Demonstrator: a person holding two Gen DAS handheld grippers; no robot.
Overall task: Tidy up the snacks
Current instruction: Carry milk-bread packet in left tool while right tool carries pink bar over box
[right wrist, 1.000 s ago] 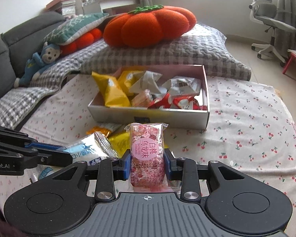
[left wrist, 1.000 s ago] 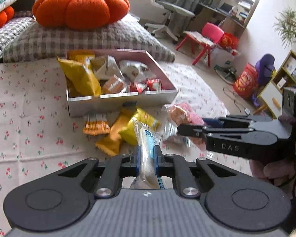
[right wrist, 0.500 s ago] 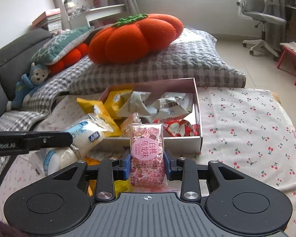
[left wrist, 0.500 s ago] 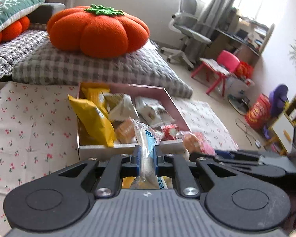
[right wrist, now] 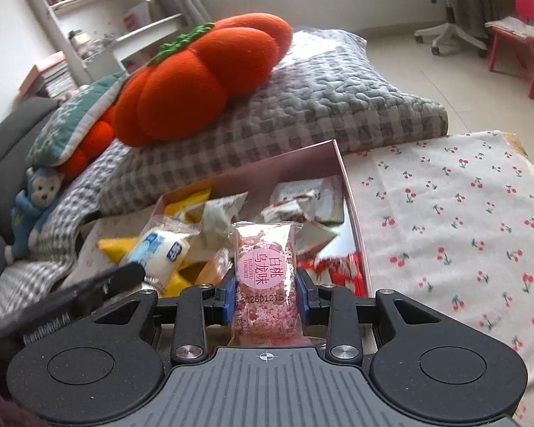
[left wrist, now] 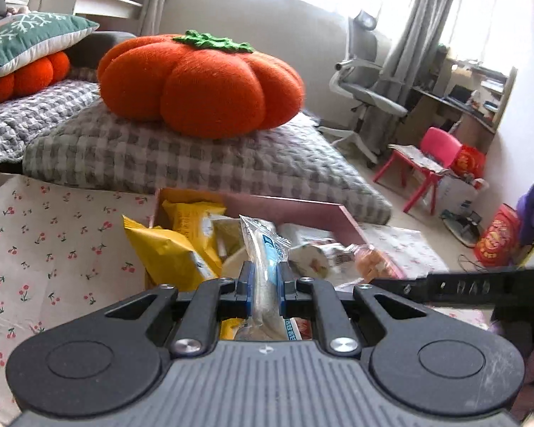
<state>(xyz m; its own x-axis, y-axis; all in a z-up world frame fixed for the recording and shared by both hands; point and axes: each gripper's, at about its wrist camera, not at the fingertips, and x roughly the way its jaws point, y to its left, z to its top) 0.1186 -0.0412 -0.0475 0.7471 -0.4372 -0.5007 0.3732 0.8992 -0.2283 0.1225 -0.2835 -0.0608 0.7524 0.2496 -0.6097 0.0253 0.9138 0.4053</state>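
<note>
My left gripper is shut on a clear white-and-blue snack packet, held over the near edge of the pink snack box. The box holds yellow bags and several small wrapped snacks. My right gripper is shut on a pink speckled snack packet, held over the same box. The left gripper's finger and its white-blue packet show at the left of the right wrist view. The right gripper's finger shows at the right of the left wrist view.
The box sits on a cherry-print cloth. Behind it lie a grey checked cushion and an orange pumpkin pillow. A blue monkey toy sits on the sofa at left. An office chair and red stool stand beyond.
Both grippers have moved forward with their packets, from short of the box to over it. The loose snacks on the cloth in front of the box have dropped out of view.
</note>
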